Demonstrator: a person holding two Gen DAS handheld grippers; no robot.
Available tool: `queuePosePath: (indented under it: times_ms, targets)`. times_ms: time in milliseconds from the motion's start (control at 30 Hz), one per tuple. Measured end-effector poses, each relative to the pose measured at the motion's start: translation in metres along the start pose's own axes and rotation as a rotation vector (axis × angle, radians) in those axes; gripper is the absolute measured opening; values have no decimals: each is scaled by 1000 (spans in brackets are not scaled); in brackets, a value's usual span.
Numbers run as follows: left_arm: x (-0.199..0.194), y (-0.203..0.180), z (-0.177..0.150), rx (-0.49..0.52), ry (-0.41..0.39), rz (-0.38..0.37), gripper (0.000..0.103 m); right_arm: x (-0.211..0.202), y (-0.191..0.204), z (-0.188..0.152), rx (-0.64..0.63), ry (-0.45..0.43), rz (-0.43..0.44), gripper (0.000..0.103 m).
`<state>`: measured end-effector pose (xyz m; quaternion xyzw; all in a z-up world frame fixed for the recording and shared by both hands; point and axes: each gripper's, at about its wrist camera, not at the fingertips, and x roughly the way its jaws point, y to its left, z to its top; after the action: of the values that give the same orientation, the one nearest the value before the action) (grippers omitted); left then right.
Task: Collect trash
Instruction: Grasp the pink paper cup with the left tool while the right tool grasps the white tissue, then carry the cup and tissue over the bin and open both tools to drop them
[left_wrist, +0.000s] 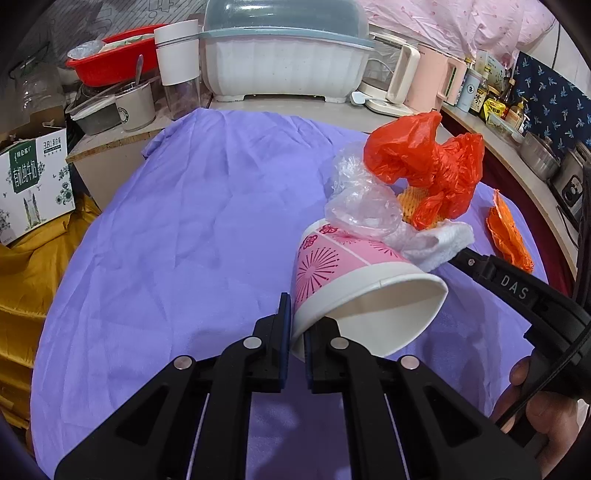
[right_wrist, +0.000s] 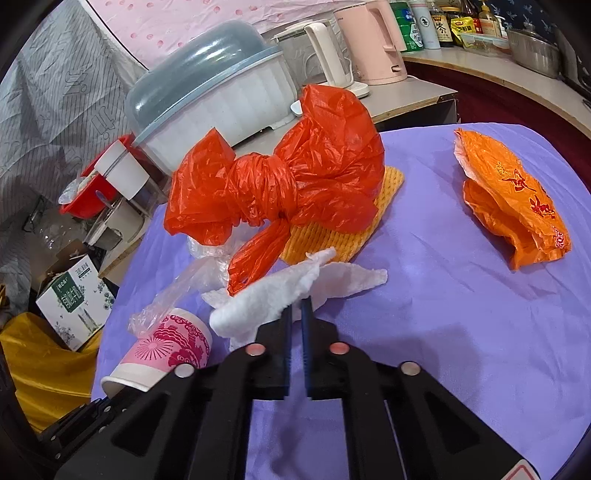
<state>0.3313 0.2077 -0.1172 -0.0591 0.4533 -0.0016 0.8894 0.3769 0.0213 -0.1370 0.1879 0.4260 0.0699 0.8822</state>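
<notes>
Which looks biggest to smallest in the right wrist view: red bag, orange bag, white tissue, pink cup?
1. red bag
2. orange bag and white tissue: alike, and the tissue is nearer the camera, so unranked
3. pink cup, partly hidden

You can't see most of the orange foam net (left_wrist: 408, 201) behind the red plastic bag (left_wrist: 424, 162); the bottle labels (left_wrist: 480, 98) at upper right are too small to read.

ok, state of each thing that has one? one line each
left gripper: shut on the paper cup's rim
paper cup: tipped on its side, mouth toward camera
right gripper: shut on the white tissue
white tissue: crumpled
red plastic bag: knotted, loose on the cloth
orange bag: crumpled, lying apart
</notes>
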Motion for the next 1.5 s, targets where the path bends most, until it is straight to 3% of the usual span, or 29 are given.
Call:
queuePosePath:
  times_ms: [267, 800, 1133, 1500]
  targets:
    - [-17, -9, 0, 11, -23, -13, 5, -38, -4, -2, 3, -50, -3, 2]
    - [-95, -63, -18, 84, -109, -82, 5, -156, -23, -10, 4, -201, -39, 1]
    - [-143, -126, -36, 178, -163, -142, 5, -237, -65, -17, 45, -305, -77, 1]
    - [-183, -218, -63, 302, -188, -244, 5, -330, -140, -35, 122, -416, -167, 1]
